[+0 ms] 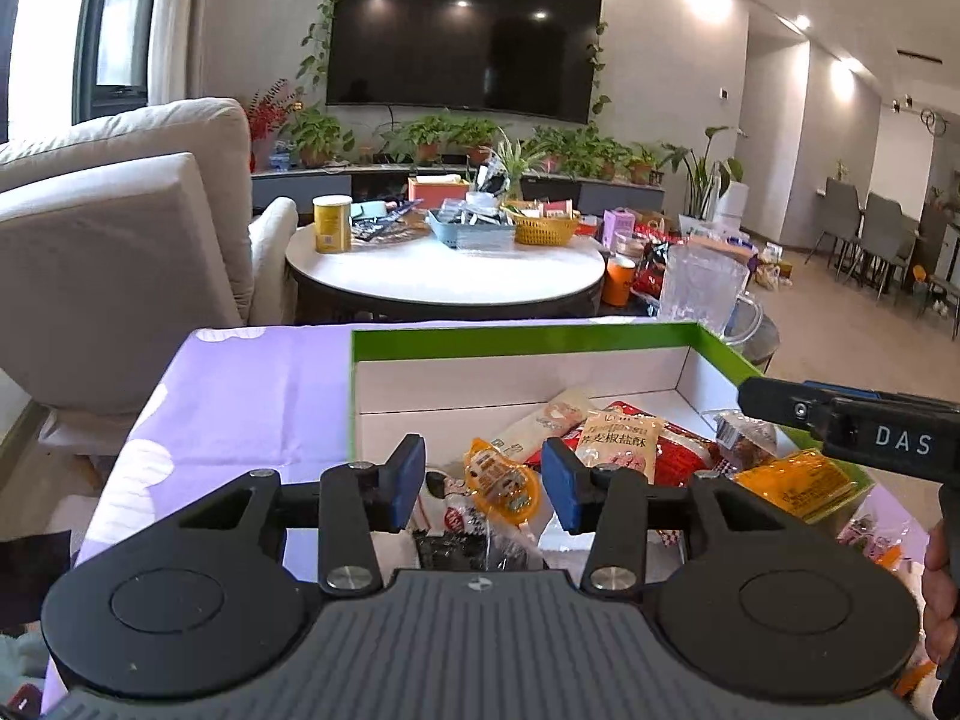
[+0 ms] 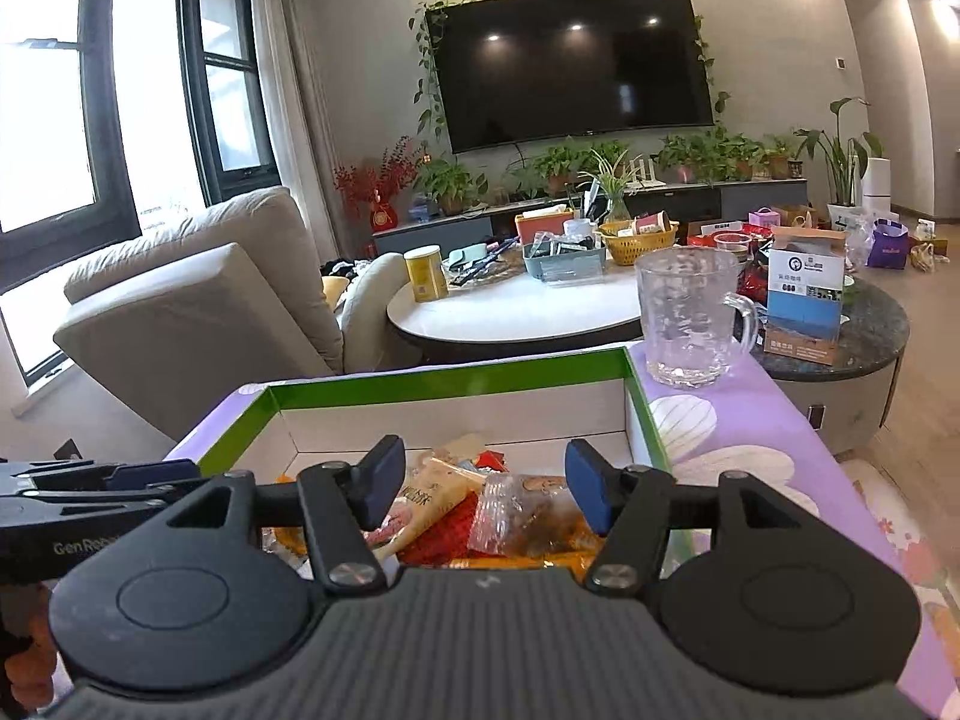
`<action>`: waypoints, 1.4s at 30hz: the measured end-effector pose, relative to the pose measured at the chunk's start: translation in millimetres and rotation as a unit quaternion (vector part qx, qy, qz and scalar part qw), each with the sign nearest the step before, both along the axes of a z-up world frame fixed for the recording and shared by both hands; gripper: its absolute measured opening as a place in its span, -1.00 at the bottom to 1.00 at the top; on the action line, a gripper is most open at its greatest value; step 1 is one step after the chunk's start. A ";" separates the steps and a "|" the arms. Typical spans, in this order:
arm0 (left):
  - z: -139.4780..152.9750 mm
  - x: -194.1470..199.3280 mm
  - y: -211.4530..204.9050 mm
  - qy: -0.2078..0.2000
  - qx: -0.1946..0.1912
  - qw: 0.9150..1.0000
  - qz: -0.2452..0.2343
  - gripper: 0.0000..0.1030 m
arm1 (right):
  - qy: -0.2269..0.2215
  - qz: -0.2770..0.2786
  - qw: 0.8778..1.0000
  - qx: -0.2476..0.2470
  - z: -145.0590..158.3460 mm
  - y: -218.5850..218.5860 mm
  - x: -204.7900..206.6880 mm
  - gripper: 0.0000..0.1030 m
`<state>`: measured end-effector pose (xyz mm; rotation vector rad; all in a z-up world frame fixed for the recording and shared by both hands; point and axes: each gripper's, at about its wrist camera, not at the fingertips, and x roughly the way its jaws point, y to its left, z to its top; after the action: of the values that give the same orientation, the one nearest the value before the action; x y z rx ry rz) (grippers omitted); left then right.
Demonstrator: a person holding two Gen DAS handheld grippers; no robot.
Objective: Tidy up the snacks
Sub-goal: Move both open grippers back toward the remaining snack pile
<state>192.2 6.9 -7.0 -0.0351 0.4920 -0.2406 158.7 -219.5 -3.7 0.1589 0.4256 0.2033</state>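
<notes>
A green-rimmed white box point(image 1: 528, 339) sits on the purple cloth and holds several snack packets: a beige packet point(image 1: 621, 441), a small orange packet point(image 1: 501, 480), an orange-yellow packet point(image 1: 792, 483) at its right edge. My left gripper point(image 1: 483, 483) is open above the box's near side, with the small orange packet lying in the box beneath the gap between its pads. My right gripper point(image 2: 483, 486) is open and empty above the same box point(image 2: 450, 384), over a clear packet point(image 2: 522, 510). It shows from the side in the left wrist view point(image 1: 840, 414).
A clear glass mug point(image 2: 690, 318) stands on the purple cloth point(image 2: 738, 426) right of the box. Behind are a round white table point(image 1: 444, 276) with baskets and a yellow can, a beige sofa point(image 1: 120, 228), a dark side table point(image 2: 858, 330) with a carton.
</notes>
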 end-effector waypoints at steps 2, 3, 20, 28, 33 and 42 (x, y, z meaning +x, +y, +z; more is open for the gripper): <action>2.6 -9.0 4.5 -0.004 -0.002 1.000 0.003 -0.21 | -0.003 0.000 1.000 0.000 2.4 -1.4 -4.8 0.01; 3.9 -14.8 6.7 -0.007 -0.003 1.000 0.005 -0.21 | -0.004 0.000 1.000 -0.001 2.7 -2.0 -6.7 0.01; -33.0 -52.3 0.0 0.049 0.012 0.999 0.004 0.10 | -0.002 0.020 1.000 -0.018 0.2 0.8 -57.1 0.01; -44.8 -43.0 -17.3 0.075 0.010 0.997 -0.006 0.17 | 0.030 0.060 0.996 -0.054 -23.0 10.8 -70.7 0.01; -52.1 -37.6 -22.0 0.093 0.009 0.996 0.005 0.18 | 0.052 0.061 0.996 -0.044 -32.6 11.3 -68.3 0.01; -57.9 -30.1 -32.1 0.108 0.011 0.993 0.049 0.21 | 0.058 0.063 0.996 -0.040 -38.0 14.8 -79.3 0.01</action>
<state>162.2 -25.2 -64.8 -0.0637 0.7073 -0.1360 79.4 -204.7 -41.7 0.0644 0.5591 0.3009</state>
